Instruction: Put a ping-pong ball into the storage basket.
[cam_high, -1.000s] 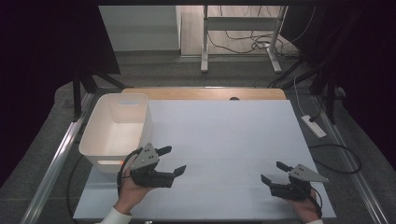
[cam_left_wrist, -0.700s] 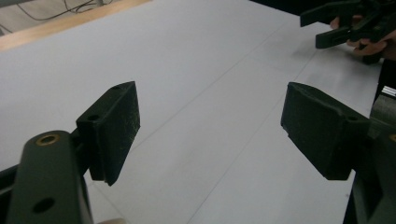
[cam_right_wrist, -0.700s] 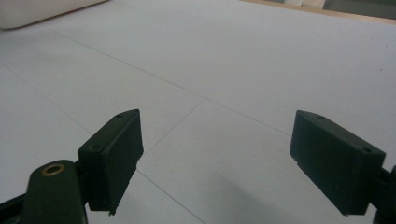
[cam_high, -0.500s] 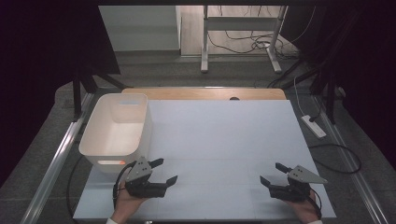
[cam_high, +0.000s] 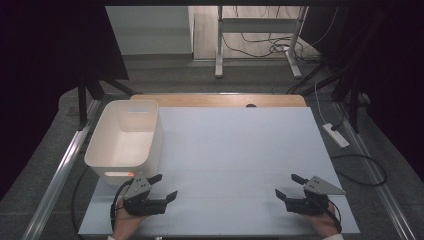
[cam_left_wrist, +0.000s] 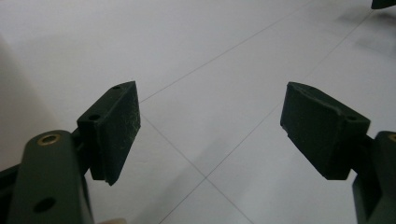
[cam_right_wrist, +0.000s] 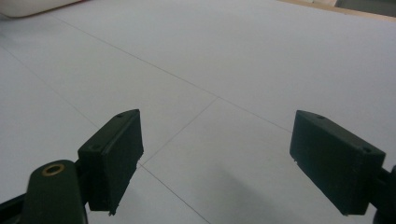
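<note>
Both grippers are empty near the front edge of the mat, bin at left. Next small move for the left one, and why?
Probably hold the left gripper low and open, like the right gripper: nothing sits between either's jaws, and the white bin beside it looks empty.

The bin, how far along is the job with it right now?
Done: nothing that shows; the white bin looks empty as far as its inside can be seen. In hand: nothing. Both the left tongs and right tongs are open and empty, low over the near edge of the table. Left: any picking or placing.
</note>
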